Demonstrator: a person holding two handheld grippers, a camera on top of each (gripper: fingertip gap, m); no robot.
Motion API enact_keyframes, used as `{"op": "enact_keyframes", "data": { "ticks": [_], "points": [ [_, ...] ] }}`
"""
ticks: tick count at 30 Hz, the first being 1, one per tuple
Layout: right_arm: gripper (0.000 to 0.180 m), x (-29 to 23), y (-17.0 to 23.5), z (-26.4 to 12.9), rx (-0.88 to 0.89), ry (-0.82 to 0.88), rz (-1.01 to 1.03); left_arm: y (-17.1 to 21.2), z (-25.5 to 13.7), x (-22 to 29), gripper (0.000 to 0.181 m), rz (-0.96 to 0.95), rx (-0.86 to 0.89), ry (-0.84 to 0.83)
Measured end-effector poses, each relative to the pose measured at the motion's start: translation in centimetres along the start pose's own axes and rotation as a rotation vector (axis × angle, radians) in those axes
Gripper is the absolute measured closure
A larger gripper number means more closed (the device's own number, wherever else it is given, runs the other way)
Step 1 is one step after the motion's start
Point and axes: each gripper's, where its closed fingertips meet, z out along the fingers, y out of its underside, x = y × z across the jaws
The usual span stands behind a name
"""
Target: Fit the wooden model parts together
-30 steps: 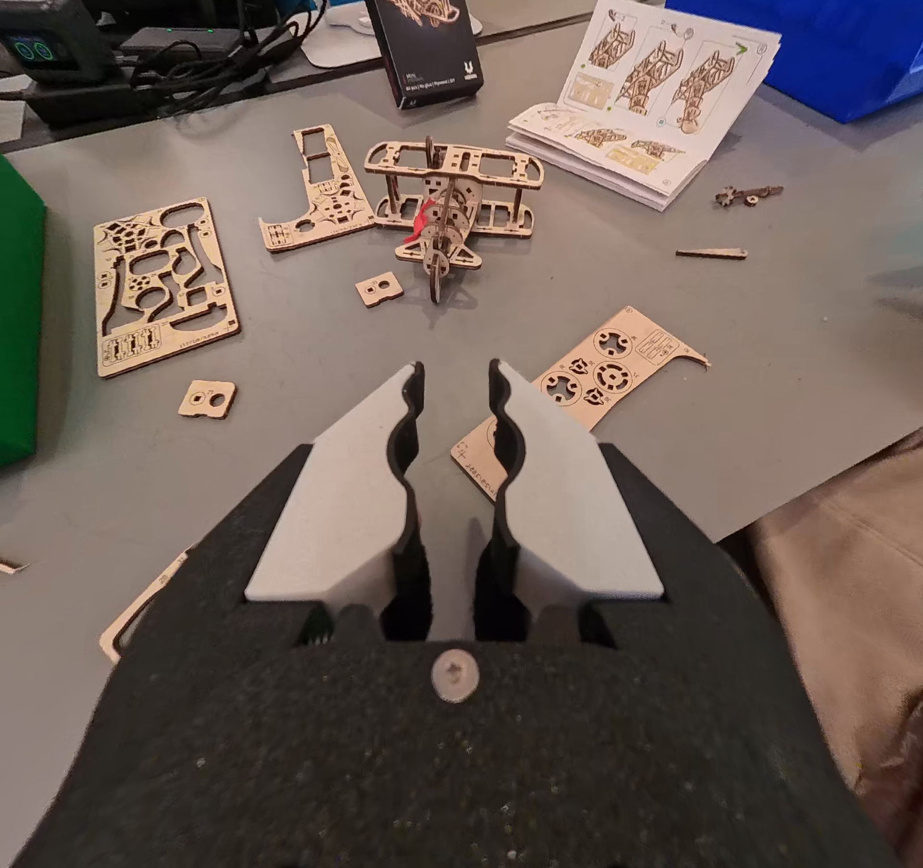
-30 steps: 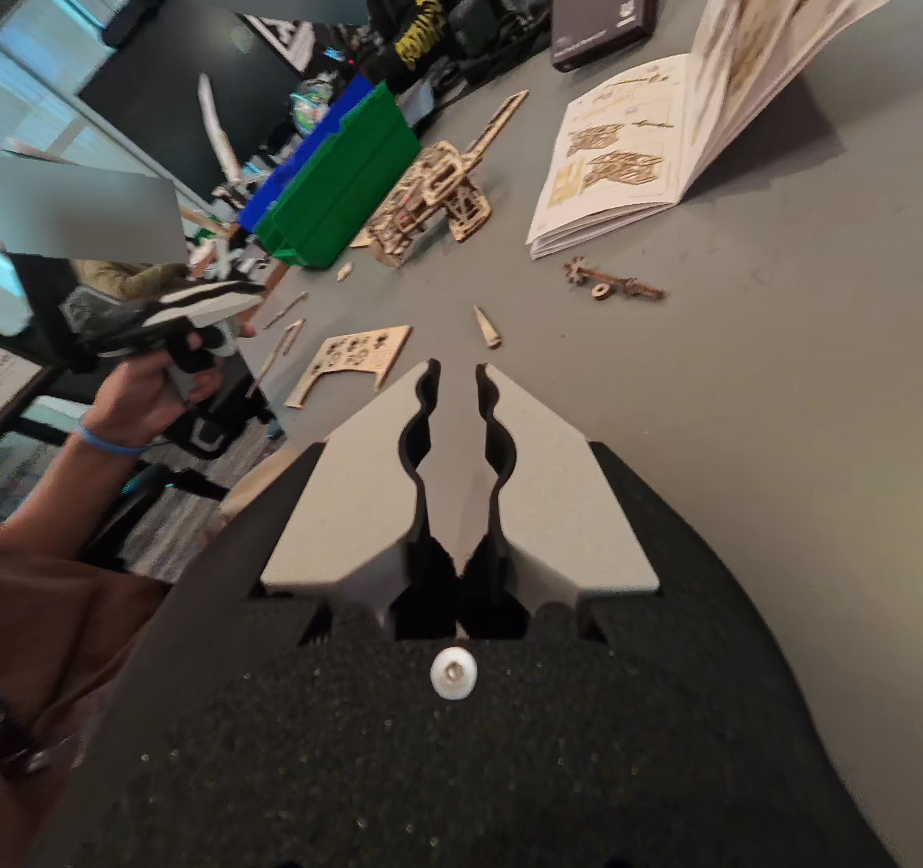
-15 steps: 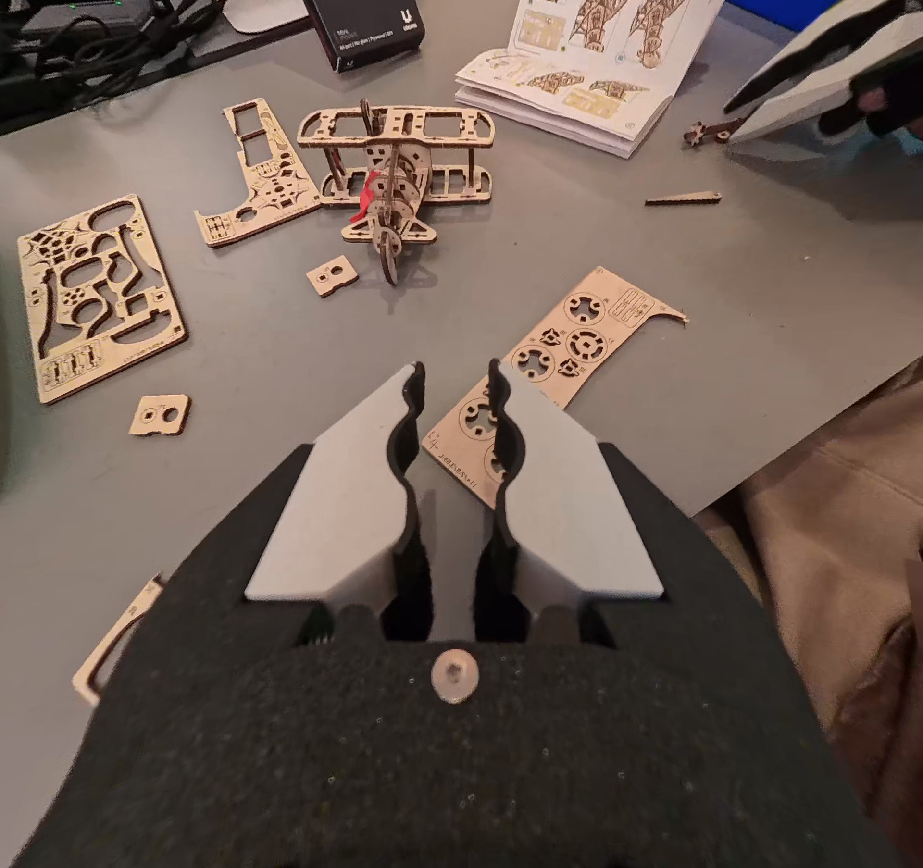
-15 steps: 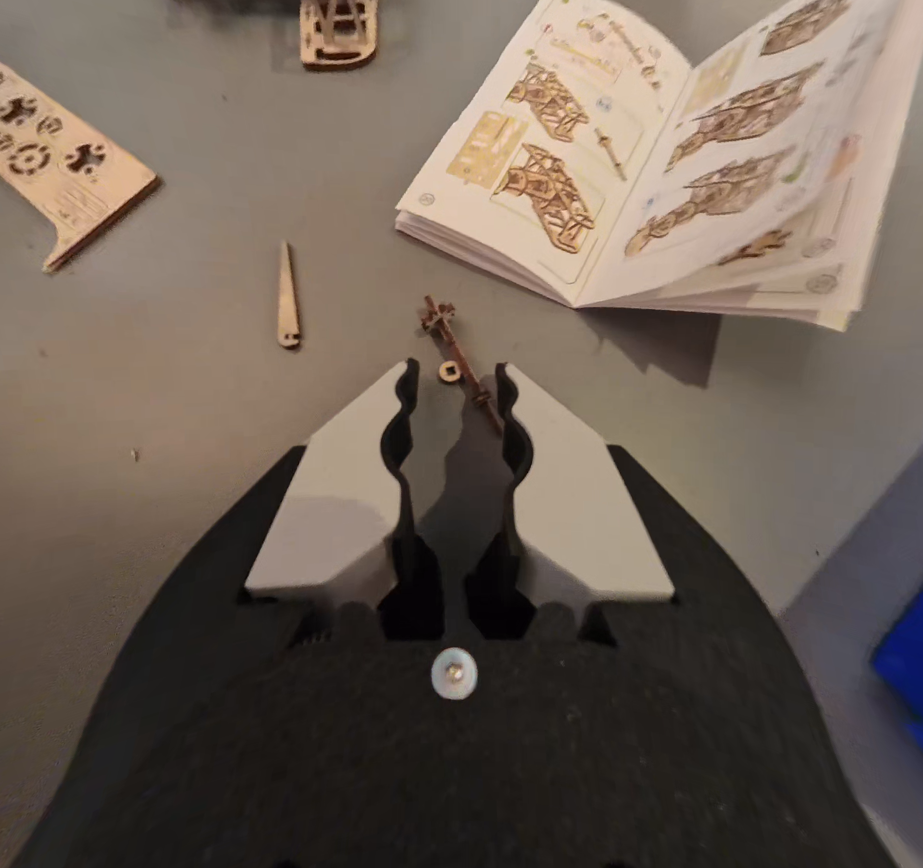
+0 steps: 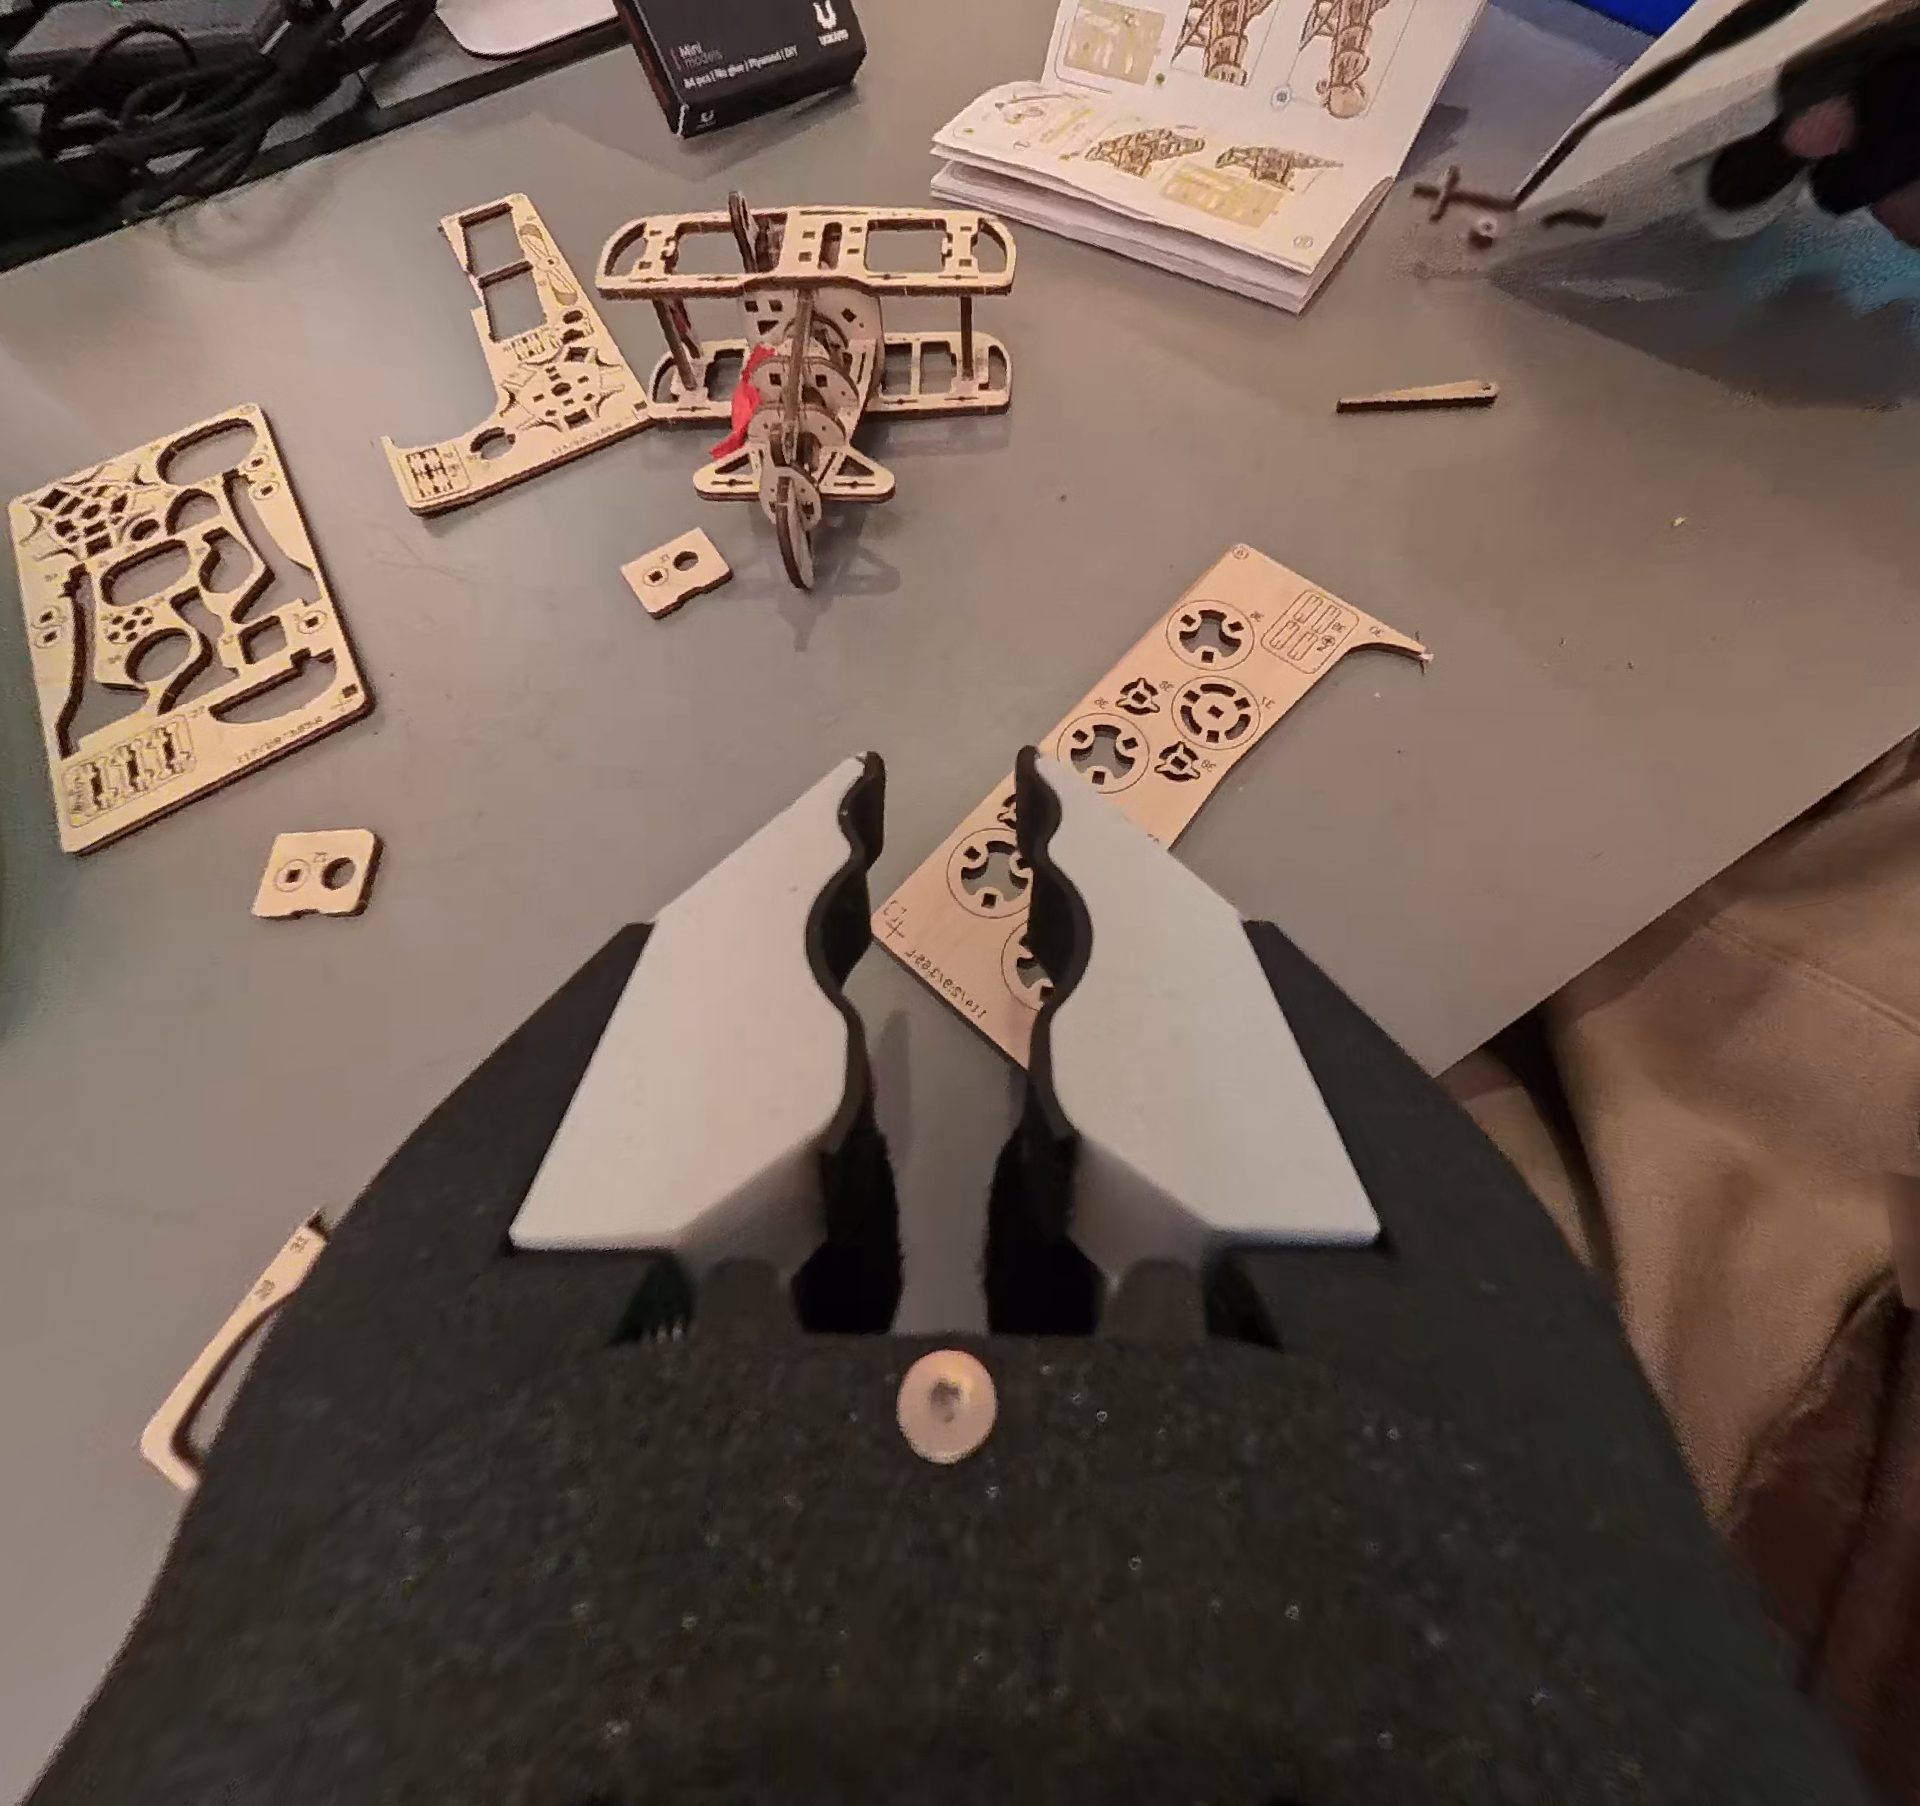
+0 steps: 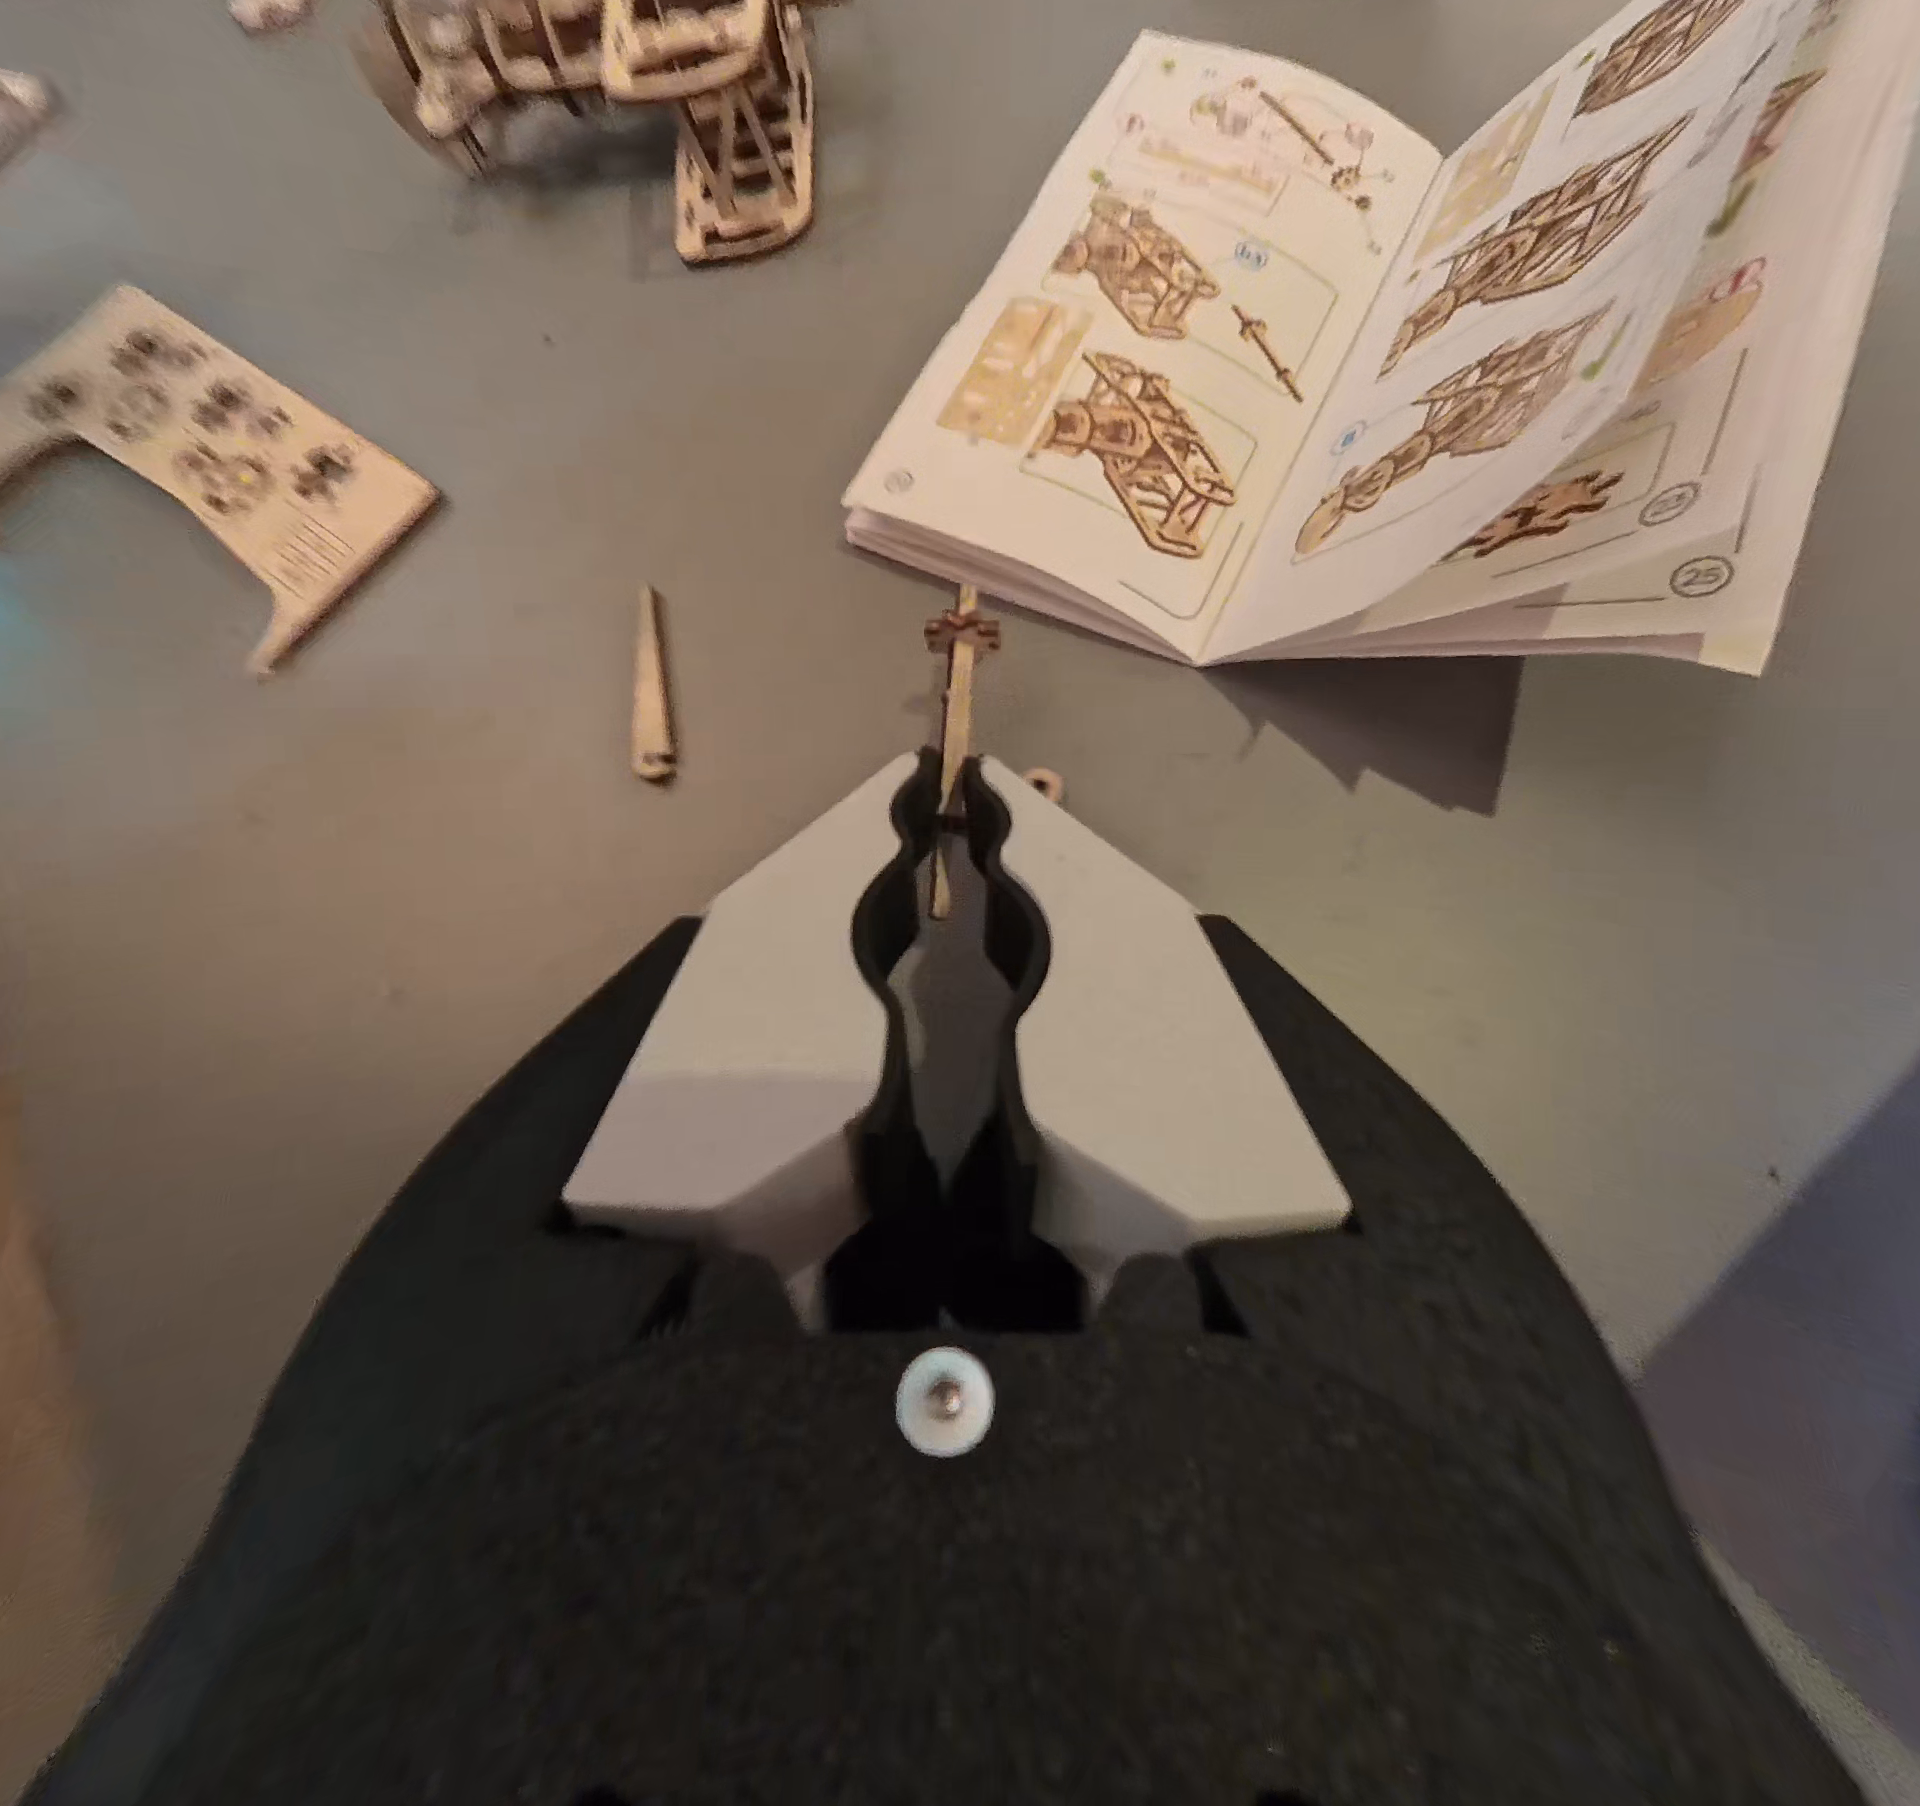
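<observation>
The right gripper (image 6: 943, 792) pinches the thin wooden axle (image 6: 961, 691) just in front of the open booklet (image 6: 1143, 385); it should lift level, gripping firmly, toward the biplane model (image 5: 800, 343). The left gripper (image 5: 948, 780) hangs open, empty.

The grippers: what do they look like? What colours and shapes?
Both look alike. The left gripper has a wide, speckled black body with a silver screw in the middle. Its two jaws are pale grey wedges, lined inside with wavy black pads. The right gripper has the same black body, screw, grey jaws and wavy pads. No cables show.
</observation>
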Motion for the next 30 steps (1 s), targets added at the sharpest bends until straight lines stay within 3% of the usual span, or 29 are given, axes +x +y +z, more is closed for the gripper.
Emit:
{"op": "enact_keyframes", "data": {
  "ticks": [8,13,17,22,30],
  "points": [
    [0.177,-6.0,-4.3,-2.8,0.203,-0.283,0.220,-1.4,0.3,2.7,0.159,0.019,0.043,0.083],
    [0.177,-13.7,-8.2,-4.1,0.405,-0.625,0.483,-4.4,-0.2,6.9,0.157,-0.079,0.158,0.278],
    [0.177,-17.8,-9.7,-4.2,0.528,-0.777,0.669,-6.5,-0.8,10.7,0.147,-0.222,0.216,0.443],
    [0.177,-21.4,-10.5,-4.5,0.650,-0.781,0.701,-7.8,-1.4,13.6,0.153,-0.329,0.249,0.550],
    [0.177,-24.2,-10.0,-4.2,0.600,-0.614,0.456,-7.6,-2.5,15.3,0.163,-0.283,0.254,0.614]
  ]
}}
